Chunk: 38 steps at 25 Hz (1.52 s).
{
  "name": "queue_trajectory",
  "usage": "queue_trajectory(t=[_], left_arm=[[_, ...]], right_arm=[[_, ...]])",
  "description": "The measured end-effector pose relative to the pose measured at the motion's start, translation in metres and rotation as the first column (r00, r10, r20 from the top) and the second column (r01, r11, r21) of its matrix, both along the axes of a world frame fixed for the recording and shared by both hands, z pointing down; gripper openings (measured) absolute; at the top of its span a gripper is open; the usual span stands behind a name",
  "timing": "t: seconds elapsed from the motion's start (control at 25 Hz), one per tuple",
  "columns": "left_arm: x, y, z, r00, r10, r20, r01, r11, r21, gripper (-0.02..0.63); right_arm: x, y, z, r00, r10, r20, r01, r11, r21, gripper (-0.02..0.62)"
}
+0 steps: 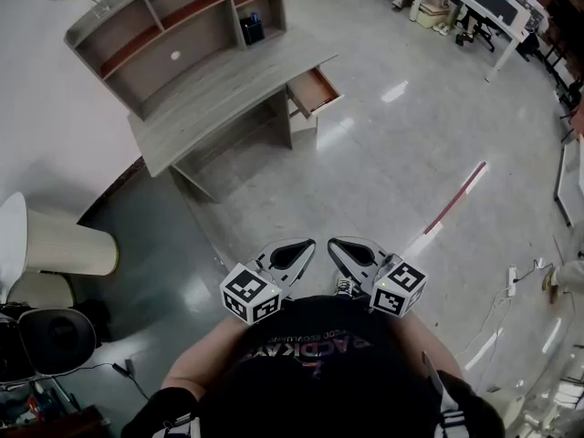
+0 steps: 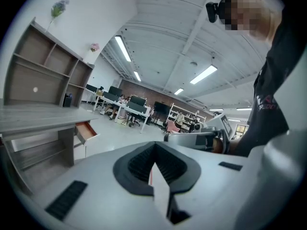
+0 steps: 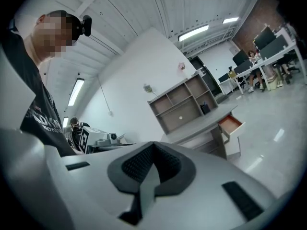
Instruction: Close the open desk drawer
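Drawer [image 1: 313, 92] stands pulled out at one end of the counter [image 1: 219, 89], well apart from left tongs [image 1: 294, 252] and right tongs [image 1: 351, 252], both shut and empty; an off-centre push may skew and jam it.

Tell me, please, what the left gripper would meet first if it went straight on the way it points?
Probably only the glossy grey floor: the left gripper aims right of the open wooden desk drawer, though depth is unclear.

Desk [image 1: 228, 85]: standing against the wall, well ahead of both grippers;
Drawer [image 1: 313, 92]: sticking out under the desk's right end;
Hutch [image 1: 173, 26]: sitting along the desk's back edge
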State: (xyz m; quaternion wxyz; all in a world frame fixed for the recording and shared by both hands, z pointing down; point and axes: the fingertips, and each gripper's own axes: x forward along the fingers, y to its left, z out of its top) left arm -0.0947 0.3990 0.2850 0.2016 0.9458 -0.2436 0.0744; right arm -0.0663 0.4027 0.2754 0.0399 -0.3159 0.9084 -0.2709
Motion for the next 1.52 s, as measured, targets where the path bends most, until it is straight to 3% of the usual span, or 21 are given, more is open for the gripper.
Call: queue_trajectory(t=[0.28, 0.52, 1.32, 1.52], left_arm=[[0.004, -0.002, 0.003, 1.000, 0.002, 0.005, -0.002, 1.000, -0.008, 0.011], [0.015, -0.003, 0.003, 0.999, -0.011, 0.051, 0.007, 0.998, 0.061, 0.011], [0.094, -0.026, 0.011, 0.984, -0.169, 0.052, 0.168, 0.985, 0.026, 0.011], [0.101, -0.034, 0.016, 0.976, -0.212, 0.048, 0.211, 0.977, 0.017, 0.011]], right_arm=[[0.005, -0.002, 0.000, 1.000, -0.001, 0.028, 0.001, 1.000, -0.002, 0.014], [0.015, -0.006, 0.000, 1.000, -0.004, 0.030, 0.003, 1.000, 0.011, 0.014], [0.104, -0.034, 0.004, 0.991, -0.128, 0.047, 0.126, 0.992, 0.026, 0.014], [0.121, -0.045, 0.012, 0.990, -0.128, 0.052, 0.127, 0.992, 0.018, 0.014]])
